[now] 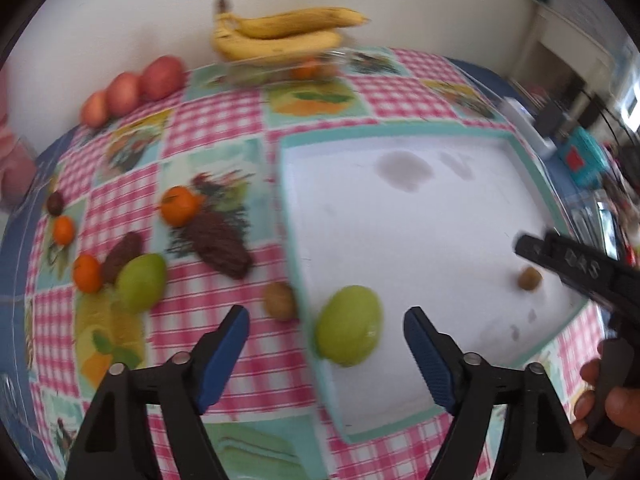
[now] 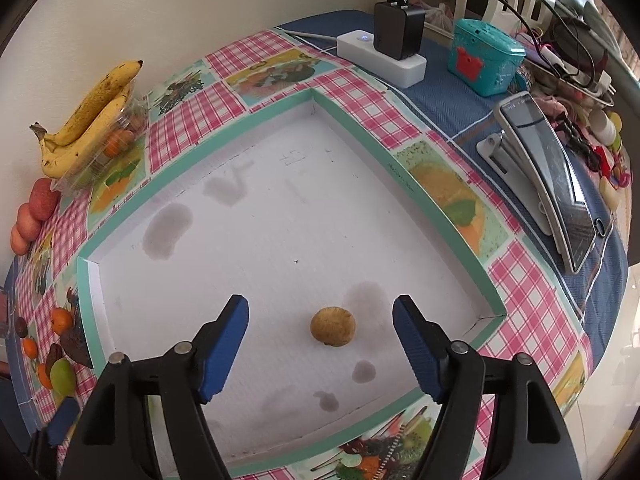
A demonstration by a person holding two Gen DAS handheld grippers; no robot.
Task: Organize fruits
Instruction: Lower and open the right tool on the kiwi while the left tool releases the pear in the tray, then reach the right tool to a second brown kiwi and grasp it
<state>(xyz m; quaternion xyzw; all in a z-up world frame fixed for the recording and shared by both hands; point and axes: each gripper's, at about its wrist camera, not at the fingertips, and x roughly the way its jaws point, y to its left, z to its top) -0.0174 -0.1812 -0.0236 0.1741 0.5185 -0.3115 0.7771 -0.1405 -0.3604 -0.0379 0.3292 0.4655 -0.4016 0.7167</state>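
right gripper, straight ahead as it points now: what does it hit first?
Most likely the small brown fruit lying in the white tray, between the open right gripper fingers' lines. Depth is unclear, so it could pass just above.

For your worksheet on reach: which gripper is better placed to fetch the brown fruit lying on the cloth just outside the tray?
Left. The left gripper is open, with the brown fruit just ahead by the tray wall. The right gripper is open over the tray's far side.

Glossy checked tablecloth [image 2: 520,280]; matt, stained white tray [image 2: 280,240].
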